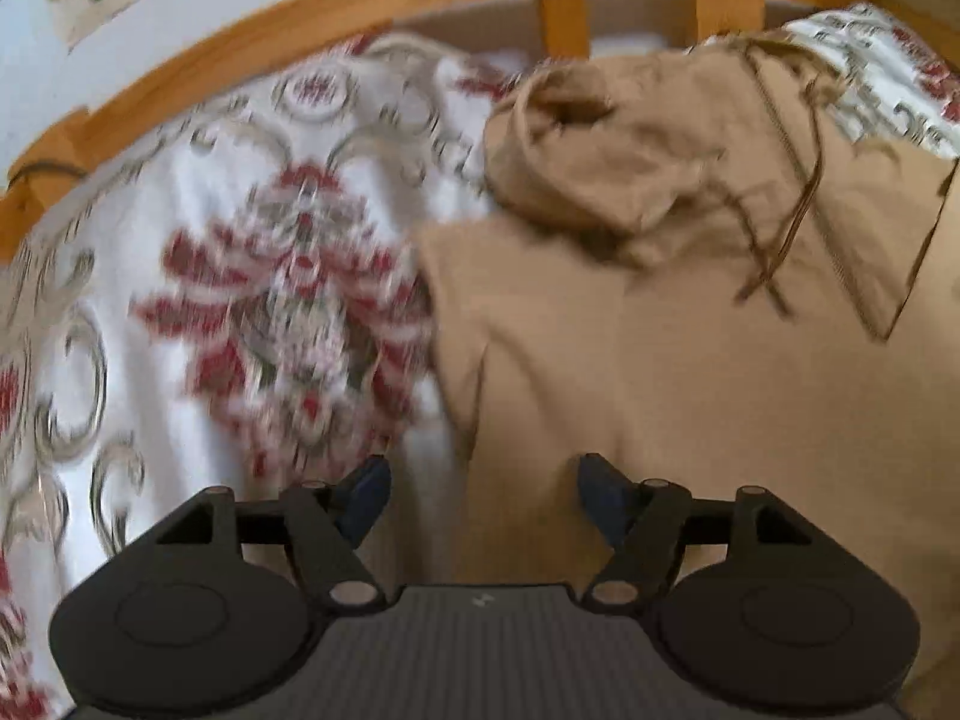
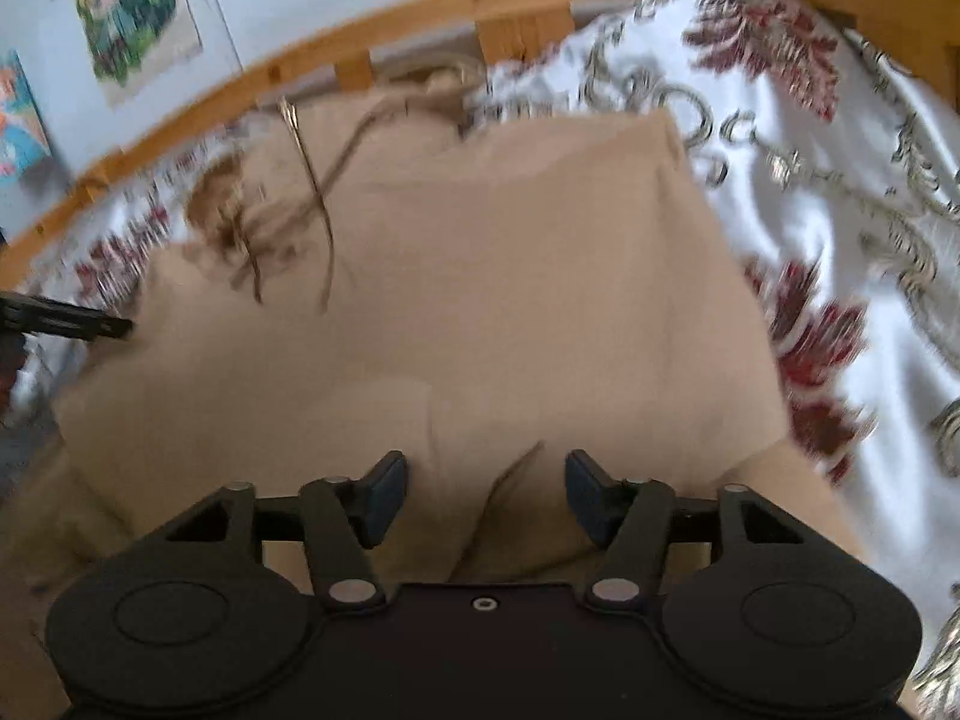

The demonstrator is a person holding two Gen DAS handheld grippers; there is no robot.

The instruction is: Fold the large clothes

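A tan hooded garment (image 1: 690, 360) lies spread on a bed, its hood (image 1: 576, 144) and drawstrings (image 1: 792, 204) toward the headboard. My left gripper (image 1: 483, 495) is open and empty, over the garment's left edge near the bedspread. The garment also fills the right wrist view (image 2: 480, 312), partly folded, with drawstrings (image 2: 306, 204) at the upper left. My right gripper (image 2: 485, 492) is open and empty, just above a fold in the cloth. The left gripper's tip (image 2: 72, 321) shows at the far left of the right wrist view.
A white bedspread (image 1: 210, 276) with red and grey floral patterns covers the bed, also seen on the right (image 2: 840, 210). A wooden bed rail (image 1: 360, 6) curves along the far side. Drawings (image 2: 132, 12) hang on the wall behind.
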